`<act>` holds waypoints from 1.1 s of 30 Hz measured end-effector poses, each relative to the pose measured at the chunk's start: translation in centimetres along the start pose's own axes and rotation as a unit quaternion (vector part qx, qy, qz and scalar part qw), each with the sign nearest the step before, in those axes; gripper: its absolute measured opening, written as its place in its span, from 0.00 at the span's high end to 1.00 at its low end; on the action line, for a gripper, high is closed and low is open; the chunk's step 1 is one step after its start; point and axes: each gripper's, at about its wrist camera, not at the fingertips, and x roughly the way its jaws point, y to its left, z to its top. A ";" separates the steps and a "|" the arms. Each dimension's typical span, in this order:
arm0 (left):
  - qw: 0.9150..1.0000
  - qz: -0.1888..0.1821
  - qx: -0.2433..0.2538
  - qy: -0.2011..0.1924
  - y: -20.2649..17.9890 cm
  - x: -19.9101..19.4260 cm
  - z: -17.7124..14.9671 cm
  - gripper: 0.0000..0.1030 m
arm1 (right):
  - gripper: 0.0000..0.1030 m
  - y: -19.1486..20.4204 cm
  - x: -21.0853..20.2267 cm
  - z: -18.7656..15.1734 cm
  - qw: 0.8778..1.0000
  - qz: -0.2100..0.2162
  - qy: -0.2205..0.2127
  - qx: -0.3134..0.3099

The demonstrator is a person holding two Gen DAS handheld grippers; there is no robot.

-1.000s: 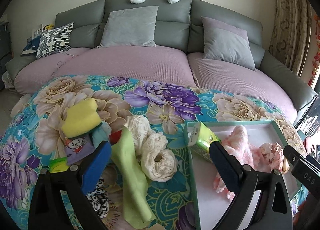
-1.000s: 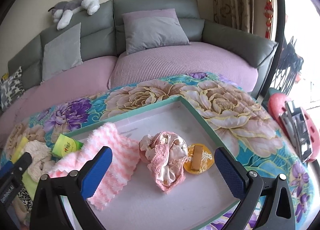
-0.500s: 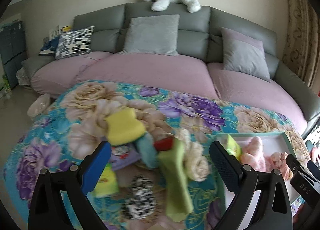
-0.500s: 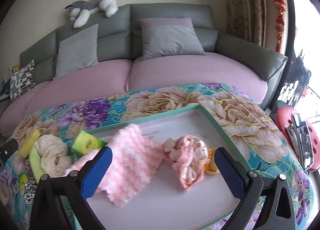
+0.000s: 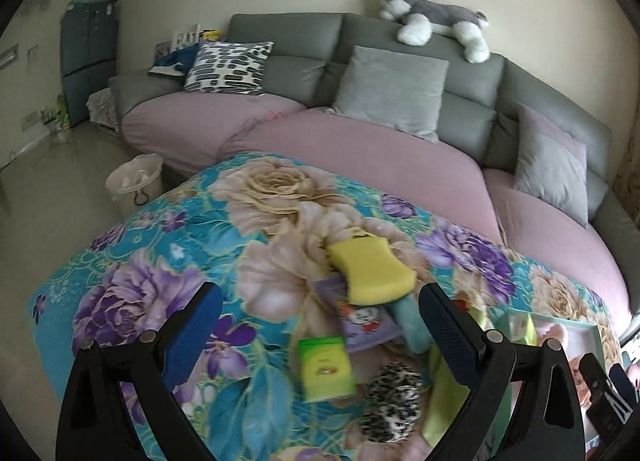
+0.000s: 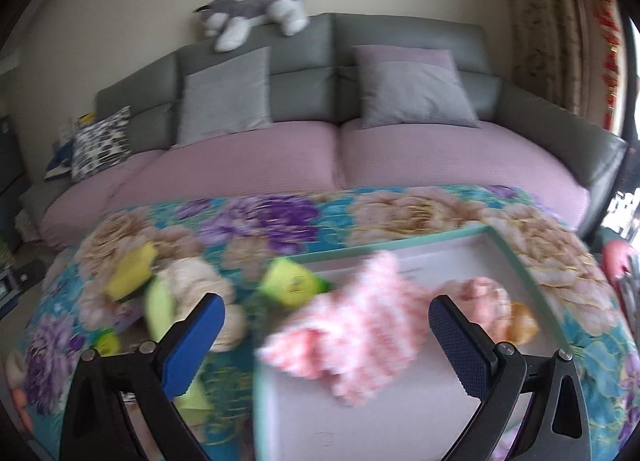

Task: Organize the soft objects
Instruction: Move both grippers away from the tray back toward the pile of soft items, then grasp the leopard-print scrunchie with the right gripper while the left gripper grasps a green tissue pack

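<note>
My left gripper [image 5: 320, 321] is open and empty above a pile of soft things on the floral cloth [image 5: 168, 261]: a yellow sponge [image 5: 370, 267], a purple cartoon cloth [image 5: 366, 321], a green packet [image 5: 326, 367], a leopard-print roll [image 5: 390, 401] and a lime cloth [image 5: 442, 401]. My right gripper [image 6: 326, 331] is open and empty above the green-rimmed tray [image 6: 420, 239], which holds a pink-and-white cloth [image 6: 352, 335], a pink lace bundle [image 6: 486, 295], an orange piece [image 6: 522, 323] and a green packet [image 6: 292, 283]. The right wrist view is blurred.
A grey sofa with purple seat covers [image 5: 360, 141] and cushions stands behind the table, with a plush husky [image 5: 434, 17] on its back. A white waste basket [image 5: 134, 183] stands on the floor at the left. A cream lace bundle [image 6: 196, 277] lies left of the tray.
Both grippers have swung to the left. The left view now centres on the loose pile and shows the table's left edge; the tray has slid to the right in both views.
</note>
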 end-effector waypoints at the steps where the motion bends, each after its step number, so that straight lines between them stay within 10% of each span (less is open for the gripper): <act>1: 1.000 0.003 -0.001 0.000 0.3 0.0 -0.1 0.04 | 0.00 0.7 0.0 -0.1 1.000 0.007 0.001 -0.007; 33: 0.989 0.031 -0.026 0.143 6.2 7.5 -4.3 0.04 | 0.23 15.2 4.3 -6.7 0.967 0.180 0.112 -0.139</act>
